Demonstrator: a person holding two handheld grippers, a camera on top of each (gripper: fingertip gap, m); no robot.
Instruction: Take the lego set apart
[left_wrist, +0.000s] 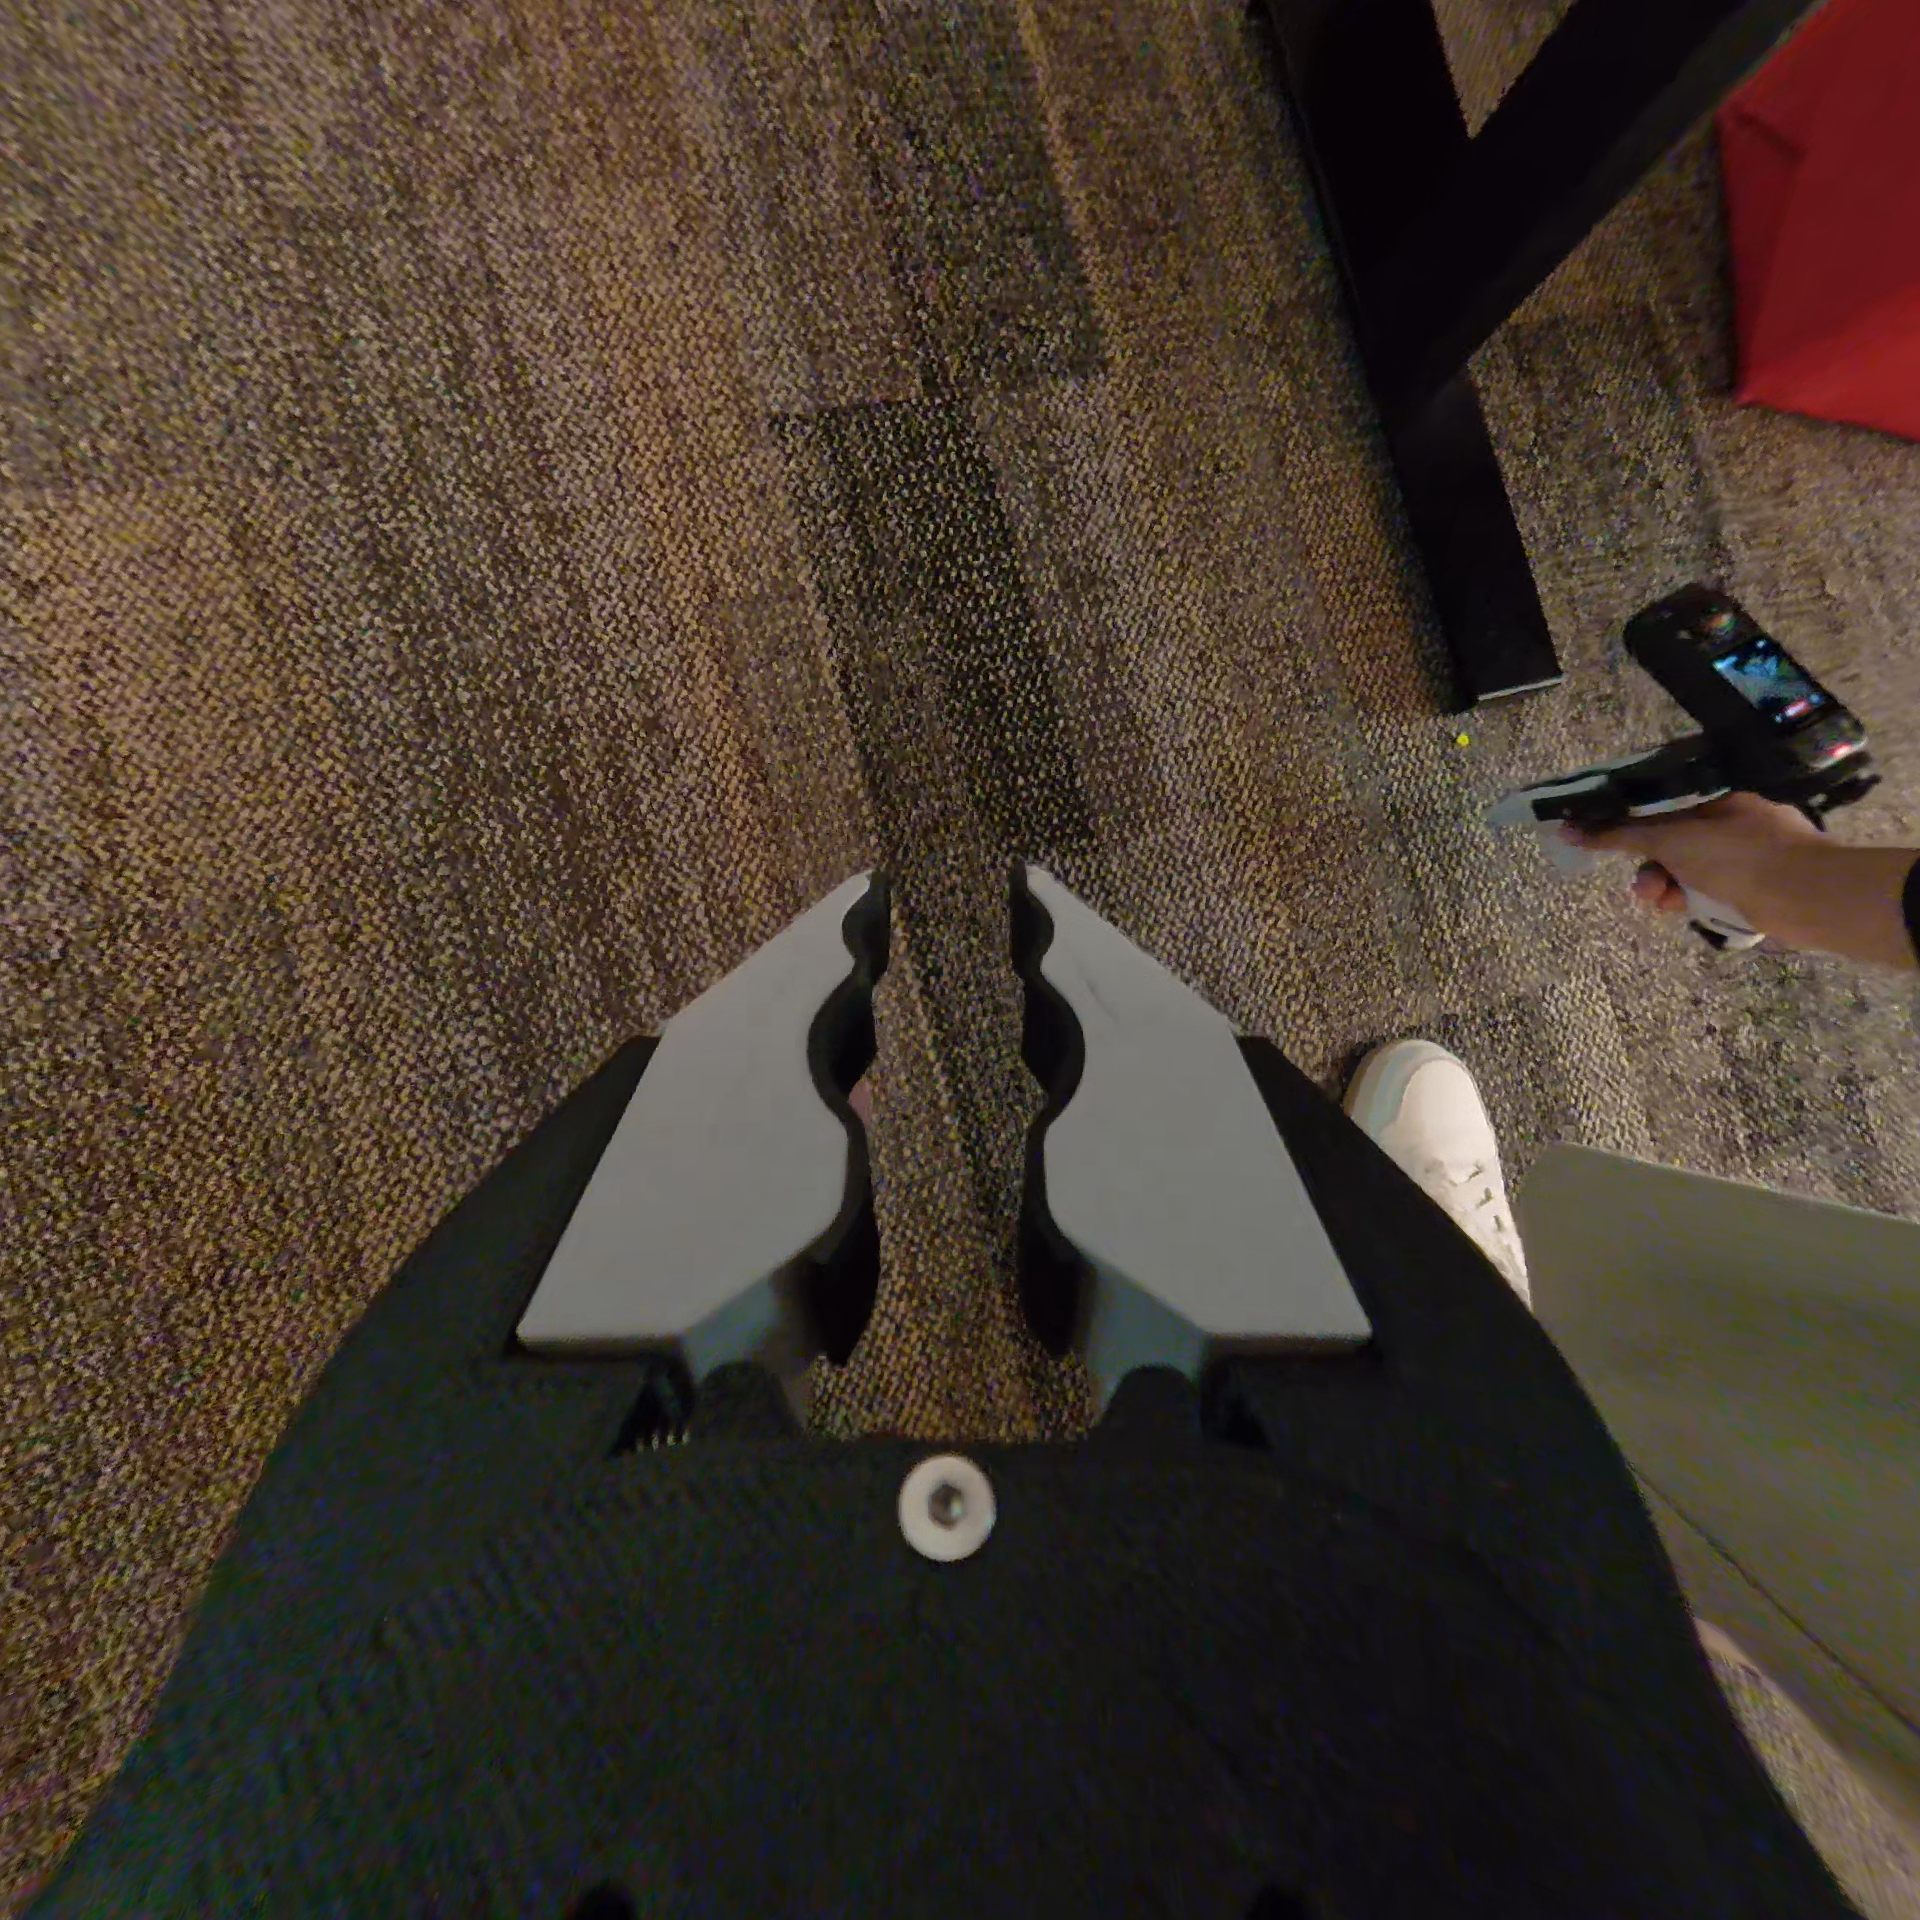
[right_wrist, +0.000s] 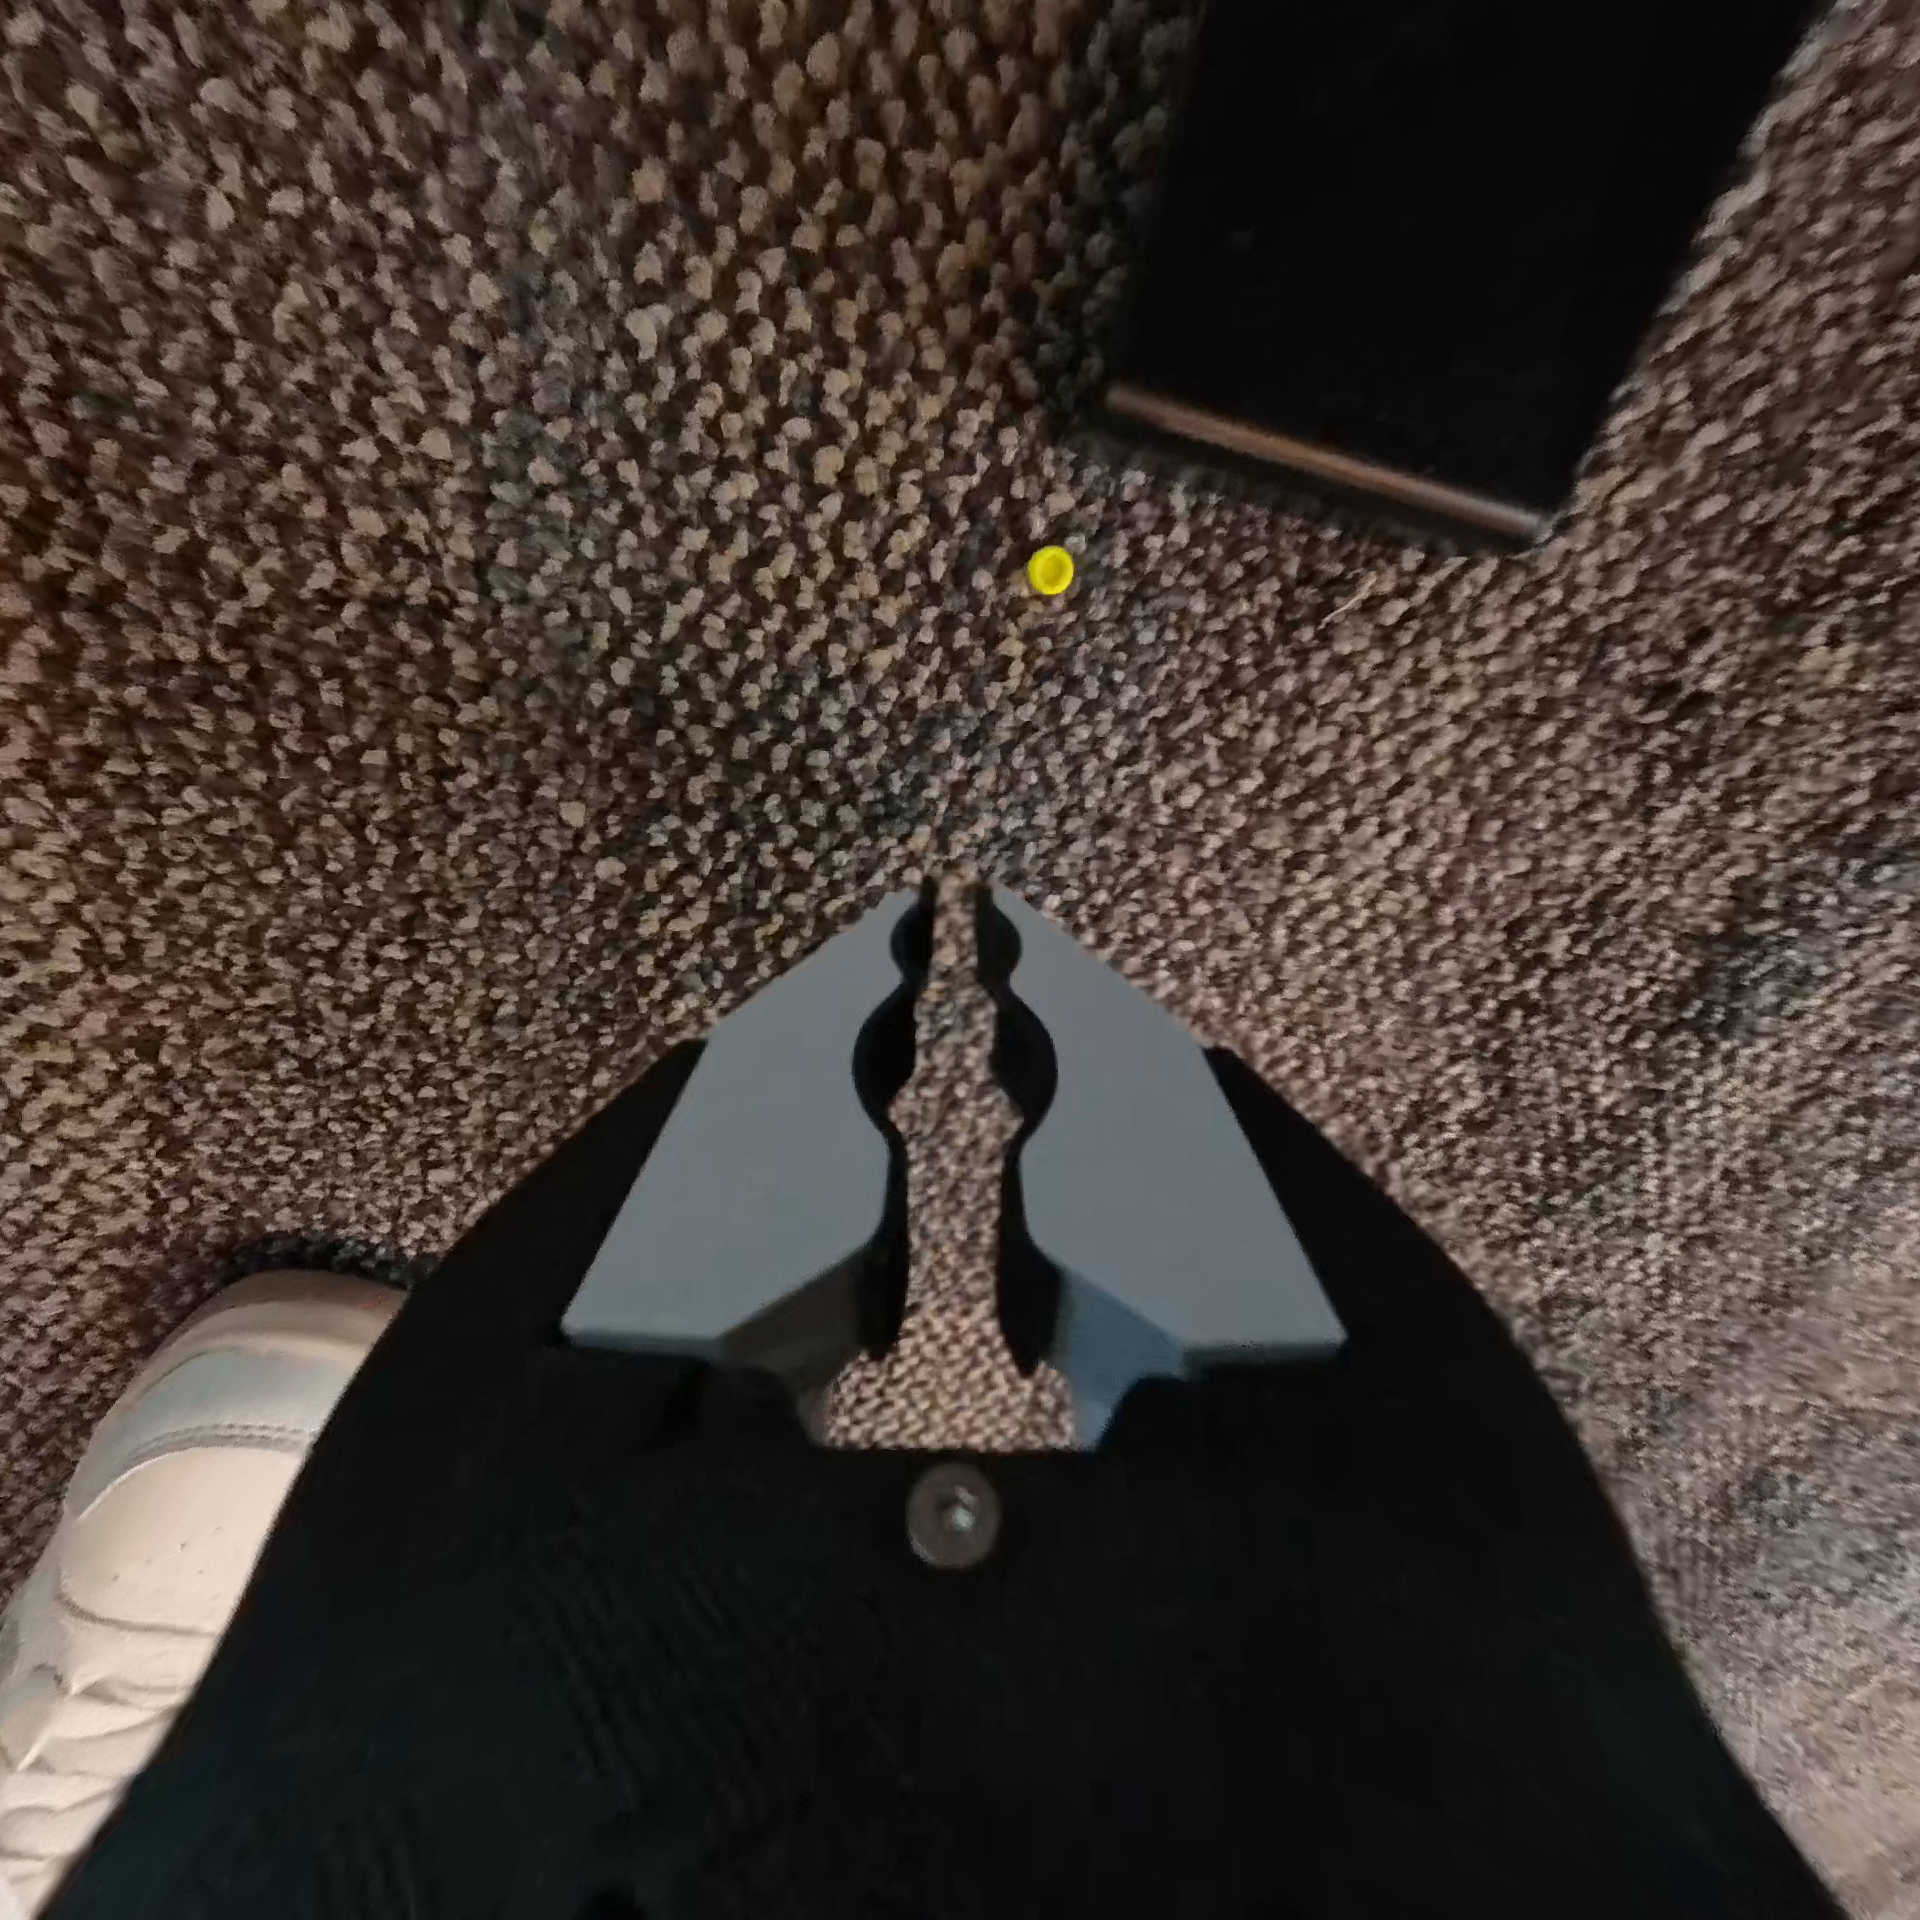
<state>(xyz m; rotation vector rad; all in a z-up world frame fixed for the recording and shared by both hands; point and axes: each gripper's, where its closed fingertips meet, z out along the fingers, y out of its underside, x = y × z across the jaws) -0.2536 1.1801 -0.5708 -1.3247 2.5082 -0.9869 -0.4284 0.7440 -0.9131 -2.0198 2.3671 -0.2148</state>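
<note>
A small round yellow lego piece (right_wrist: 1049, 569) lies on the speckled carpet (right_wrist: 520, 520), ahead and slightly right of my right gripper (right_wrist: 951, 894). That gripper's jaws stand a narrow slit apart with only carpet between them. In the left wrist view the piece (left_wrist: 1463, 740) is a tiny dot near the right gripper (left_wrist: 1527, 810), which a hand (left_wrist: 1725, 862) holds low over the floor. My left gripper (left_wrist: 951, 883) is open and empty above bare carpet (left_wrist: 416, 623). No other lego shows.
A black table leg (left_wrist: 1455, 468) stands just beyond the yellow piece; it also shows in the right wrist view (right_wrist: 1403, 260). A red object (left_wrist: 1829, 239) is at the far right. A white shoe (left_wrist: 1434, 1132) (right_wrist: 156, 1538) and a trouser leg (left_wrist: 1714, 1351) are close by. Spacing between my two grippers at the tips: around 60 cm. The speckled carpet (right_wrist: 520, 520) lies some 9 cm from my right tips, 50 cm from my left tips. It turns up in the left wrist view (left_wrist: 1360, 781) as well.
</note>
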